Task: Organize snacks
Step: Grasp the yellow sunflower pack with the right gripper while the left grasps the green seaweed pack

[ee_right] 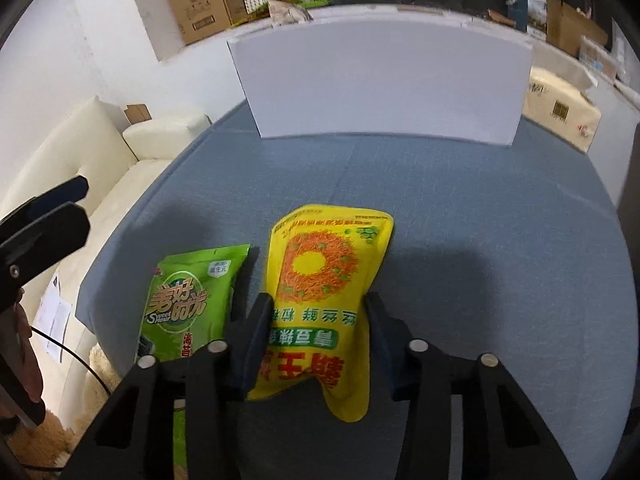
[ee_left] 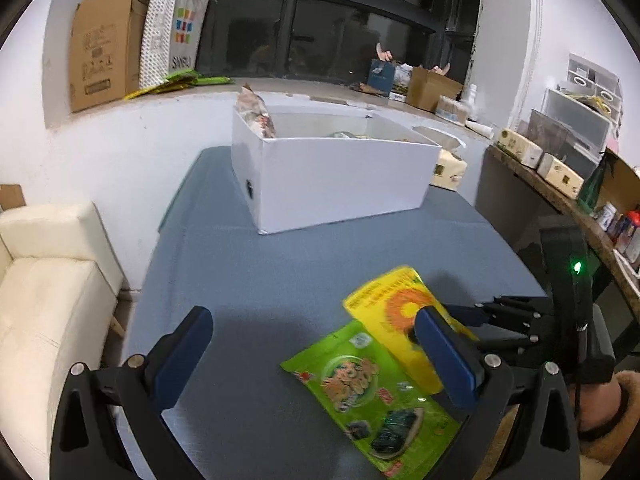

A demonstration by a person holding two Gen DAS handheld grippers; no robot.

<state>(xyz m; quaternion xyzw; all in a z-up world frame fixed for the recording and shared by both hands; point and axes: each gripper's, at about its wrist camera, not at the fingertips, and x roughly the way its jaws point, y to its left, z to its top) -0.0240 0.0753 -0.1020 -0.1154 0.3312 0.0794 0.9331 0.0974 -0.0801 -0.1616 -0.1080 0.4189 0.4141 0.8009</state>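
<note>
A yellow snack bag (ee_right: 320, 276) is held between the fingers of my right gripper (ee_right: 316, 320), a little above the blue table; the jaws are shut on its lower half. It also shows in the left wrist view (ee_left: 396, 312). A green seaweed snack bag (ee_left: 372, 396) lies flat on the table beside it, also in the right wrist view (ee_right: 188, 304). My left gripper (ee_left: 312, 344) is open and empty above the table, left of the green bag. A white box (ee_left: 332, 176) with snacks inside stands at the table's far side (ee_right: 384, 80).
The blue table (ee_left: 248, 272) has a cream sofa (ee_left: 44, 288) along its left edge. A tissue pack (ee_left: 448, 170) sits right of the box. A cluttered shelf (ee_left: 560, 176) runs along the right. Cardboard boxes (ee_left: 104, 44) stand on the window ledge behind.
</note>
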